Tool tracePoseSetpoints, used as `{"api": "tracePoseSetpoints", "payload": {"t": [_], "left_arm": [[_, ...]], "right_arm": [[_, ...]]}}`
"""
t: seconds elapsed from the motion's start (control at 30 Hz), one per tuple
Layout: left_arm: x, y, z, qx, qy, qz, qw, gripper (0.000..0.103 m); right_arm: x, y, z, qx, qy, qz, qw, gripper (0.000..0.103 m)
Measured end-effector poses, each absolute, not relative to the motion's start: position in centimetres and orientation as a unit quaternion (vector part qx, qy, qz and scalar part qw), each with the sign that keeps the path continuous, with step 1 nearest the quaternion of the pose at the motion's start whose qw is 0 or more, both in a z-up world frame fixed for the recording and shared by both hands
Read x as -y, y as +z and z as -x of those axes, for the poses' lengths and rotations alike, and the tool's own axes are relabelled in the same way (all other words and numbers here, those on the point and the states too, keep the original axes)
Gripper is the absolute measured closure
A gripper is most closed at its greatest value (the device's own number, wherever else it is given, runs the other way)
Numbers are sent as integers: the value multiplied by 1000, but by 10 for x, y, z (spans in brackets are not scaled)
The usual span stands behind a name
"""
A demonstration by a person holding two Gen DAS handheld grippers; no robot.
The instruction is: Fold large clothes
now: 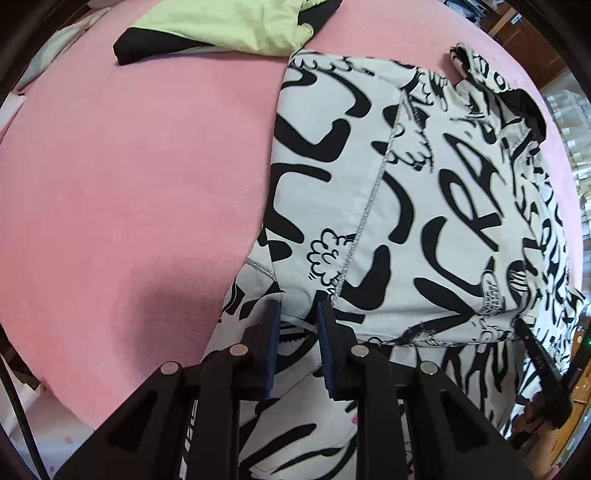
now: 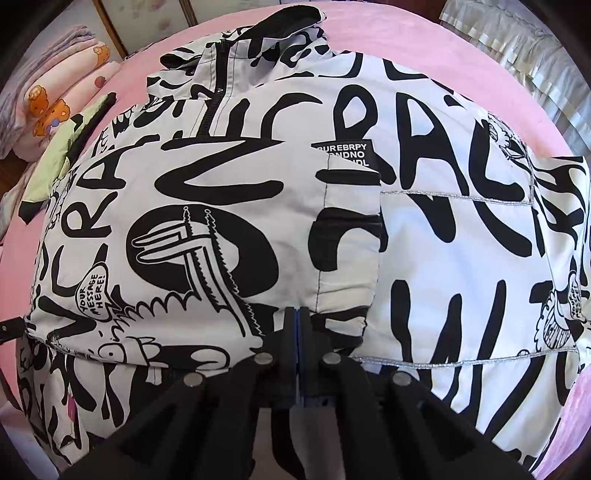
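Pink bed (image 1: pixel 129 184); printed jacket (image 1: pixel 424 192), folded yellow-green garment (image 1: pixel 229 26) (black-trimmed) atop

A home bedroom: a pink-sheeted bed (image 1: pixel 129 177), folded cartoon-print blankets (image 2: pixel 55 107) and a frilled bed skirt (image 2: pixel 517 40).

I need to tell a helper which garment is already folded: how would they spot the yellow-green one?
Start from the pink bed cover. At its far edge, beyond the black-and-white graffiti-print jacket, lies the pale yellow-green garment. It alone is plain-coloured, with black trim, and touches the jacket's far corner.
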State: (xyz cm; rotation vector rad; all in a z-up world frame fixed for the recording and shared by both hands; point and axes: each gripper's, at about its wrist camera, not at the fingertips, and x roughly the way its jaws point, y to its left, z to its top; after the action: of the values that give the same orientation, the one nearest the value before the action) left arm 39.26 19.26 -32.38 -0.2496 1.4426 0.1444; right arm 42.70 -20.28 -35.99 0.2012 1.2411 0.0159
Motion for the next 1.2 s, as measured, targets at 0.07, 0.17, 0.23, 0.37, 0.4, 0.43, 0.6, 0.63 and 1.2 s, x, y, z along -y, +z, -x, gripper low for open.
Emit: {"api": "tracePoseSetpoints", "payload": {"t": [0.07,0.17,0.23,0.37,0.4,0.43,0.6,0.63,1.2], "left_arm": [[-194,-333,-394,-659,72,116,739,84],[-202,-344,-394,-660,79,130,736,84],[-207,-353,-394,-660,86,133,734,84],[-205,-359,-401,-663,109,118,731,84],[-202,-357,-403,-665,114,103,731,84],[-196,-353,-405,-665,117,82,733,85],[-166,-318,-411,-627,75,-1,775,87],[-161,-312,-413,-621,61,-2,782,87],[-99,-325,-519,-562,-86,17,822,87]], "right_arm": [[205,-360,-425,-583,9,-100,806,103],[210,-361,-426,-586,9,-106,803,103],[212,-362,-426,-587,8,-105,802,103],[209,-362,-425,-589,6,-107,801,103],[209,-362,-426,-589,4,-110,800,103],[209,-361,-426,-591,0,-114,799,103],[209,-346,-425,-583,-20,-133,801,103],[207,-339,-425,-573,-20,-130,809,103],[87,-313,-486,-400,168,-169,885,103]]}}
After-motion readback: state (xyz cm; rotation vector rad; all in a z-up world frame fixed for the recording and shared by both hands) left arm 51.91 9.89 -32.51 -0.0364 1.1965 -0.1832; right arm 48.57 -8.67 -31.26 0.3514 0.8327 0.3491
